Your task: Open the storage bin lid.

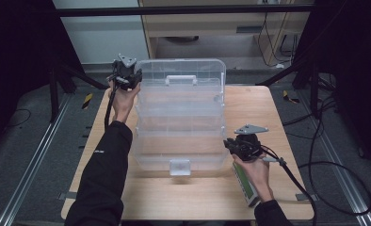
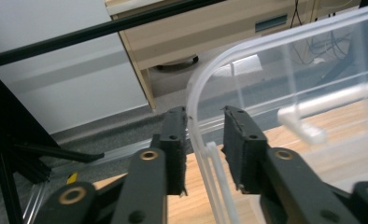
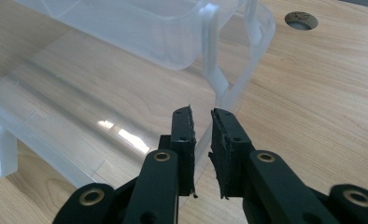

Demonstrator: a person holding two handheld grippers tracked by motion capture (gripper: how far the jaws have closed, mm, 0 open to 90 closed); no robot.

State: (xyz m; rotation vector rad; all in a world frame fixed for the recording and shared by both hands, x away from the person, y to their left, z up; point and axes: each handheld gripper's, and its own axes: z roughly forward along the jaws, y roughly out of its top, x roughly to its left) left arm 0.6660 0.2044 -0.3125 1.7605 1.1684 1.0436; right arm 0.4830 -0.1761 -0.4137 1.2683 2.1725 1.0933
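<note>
A clear plastic tiered storage box [image 1: 179, 117] stands open on the wooden table [image 1: 268, 108], its lid [image 1: 183, 70] upright at the back. My left gripper [image 1: 135, 76] is at the lid's upper left corner. In the left gripper view its jaws [image 2: 205, 119] stand open on either side of the lid's curved rim [image 2: 196, 93], the rim against the left jaw. My right gripper [image 1: 229, 144] is at the box's near right corner. There the bottom tray's wall [image 3: 229, 93] runs into the narrow gap of the right gripper [image 3: 201, 114], which is shut on it.
A green and white packet [image 1: 247, 186] lies on the table under the right hand. The box's white latch [image 1: 180, 167] faces the front edge and its handle [image 1: 181, 79] is on the lid. A cable hole [image 3: 301, 20] sits in the tabletop. Black frame posts flank the table.
</note>
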